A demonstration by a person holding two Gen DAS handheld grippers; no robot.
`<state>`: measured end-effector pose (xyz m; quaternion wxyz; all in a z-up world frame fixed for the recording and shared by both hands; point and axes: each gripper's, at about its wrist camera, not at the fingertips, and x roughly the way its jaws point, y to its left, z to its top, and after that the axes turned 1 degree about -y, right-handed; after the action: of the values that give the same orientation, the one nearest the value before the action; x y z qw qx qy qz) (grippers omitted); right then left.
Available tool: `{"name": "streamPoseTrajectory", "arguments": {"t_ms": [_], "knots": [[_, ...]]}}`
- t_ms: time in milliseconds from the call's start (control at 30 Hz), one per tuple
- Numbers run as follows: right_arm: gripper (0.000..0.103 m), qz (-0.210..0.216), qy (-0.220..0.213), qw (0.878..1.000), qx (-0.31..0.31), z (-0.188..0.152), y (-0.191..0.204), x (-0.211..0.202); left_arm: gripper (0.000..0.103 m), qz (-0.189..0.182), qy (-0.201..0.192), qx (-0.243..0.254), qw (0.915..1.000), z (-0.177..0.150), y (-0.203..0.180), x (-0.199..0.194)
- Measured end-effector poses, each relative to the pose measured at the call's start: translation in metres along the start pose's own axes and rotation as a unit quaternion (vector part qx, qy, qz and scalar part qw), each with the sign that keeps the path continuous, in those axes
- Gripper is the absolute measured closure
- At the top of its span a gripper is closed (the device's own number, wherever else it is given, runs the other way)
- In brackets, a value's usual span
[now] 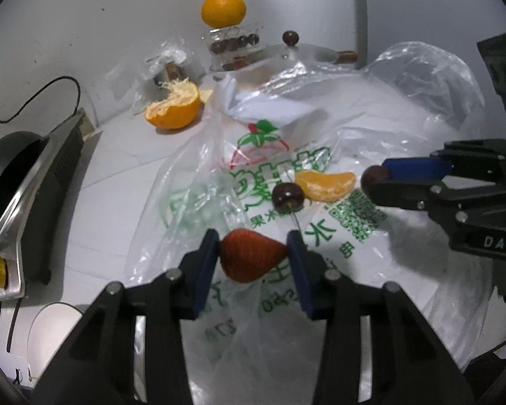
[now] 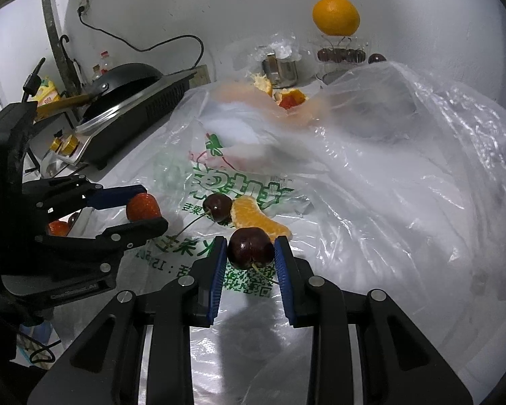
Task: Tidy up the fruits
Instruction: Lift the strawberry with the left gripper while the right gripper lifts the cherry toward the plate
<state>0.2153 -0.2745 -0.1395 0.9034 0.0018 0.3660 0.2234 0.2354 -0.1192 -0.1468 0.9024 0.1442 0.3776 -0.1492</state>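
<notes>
White bench (image 1: 118,155) under printed plastic bag (image 1: 263,202), stove with black pan (image 2: 124,77) at side, whole orange (image 2: 335,15) by wall. Left gripper (image 1: 253,253) clamped on strawberry (image 1: 249,254); right gripper (image 2: 251,253) clamped on cherry (image 2: 249,248). Second cherry (image 1: 287,196) and orange segment (image 1: 325,185) lie on bag (touching). Step: both fruits gripped; next, likely carry each to sorted spot.

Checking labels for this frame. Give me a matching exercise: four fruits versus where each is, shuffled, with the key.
Things:
1. strawberry
2. stemless-side cherry
3. orange segment
4. whole orange

Places:
A. on top of a clear box at the back
B. clamped in the right gripper
C. lying on the printed plastic bag, touching a loose cherry
D. clamped in the left gripper

Pairs: 1-D, 2-B, 3-C, 4-A
</notes>
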Motion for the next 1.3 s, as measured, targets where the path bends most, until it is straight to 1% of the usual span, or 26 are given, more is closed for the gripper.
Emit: {"name": "streamPoseTrajectory", "arguments": {"t_ms": [400,600,800,867,933,1067,1167,1300], "knots": [[0.072,-0.006,-0.009,1.0,-0.012,0.0,0.02,-0.018,0.061,-0.015,-0.026,-0.016,0.9994,-0.006,0.002,-0.035],[0.072,-0.007,-0.011,1.0,-0.017,-0.003,0.027,-0.024,0.061,-0.023,-0.024,-0.016,0.9993,-0.012,0.001,-0.038],[0.072,-0.008,-0.009,1.0,-0.014,-0.004,0.025,-0.024,0.06,-0.036,-0.016,-0.02,0.999,-0.011,-0.004,-0.027],[0.072,-0.007,-0.009,1.0,-0.013,-0.004,0.023,-0.023,0.06,-0.034,-0.014,-0.022,0.9991,-0.008,-0.006,-0.02],[0.072,-0.007,-0.009,1.0,-0.012,-0.004,0.021,-0.023,0.061,-0.029,-0.008,-0.033,0.999,-0.007,-0.004,-0.013],[0.072,-0.004,-0.009,1.0,-0.01,-0.004,0.015,-0.021,0.06,-0.017,-0.006,-0.069,0.9975,-0.003,0.006,-0.002],[0.072,-0.001,-0.007,1.0,-0.008,-0.004,0.009,-0.018,0.06,-0.018,-0.001,-0.081,0.9965,-0.002,0.008,0.007],[0.072,0.002,-0.005,1.0,-0.003,-0.005,0.004,-0.015,0.06,-0.018,-0.004,-0.092,0.9956,0.002,0.007,0.012]]}}
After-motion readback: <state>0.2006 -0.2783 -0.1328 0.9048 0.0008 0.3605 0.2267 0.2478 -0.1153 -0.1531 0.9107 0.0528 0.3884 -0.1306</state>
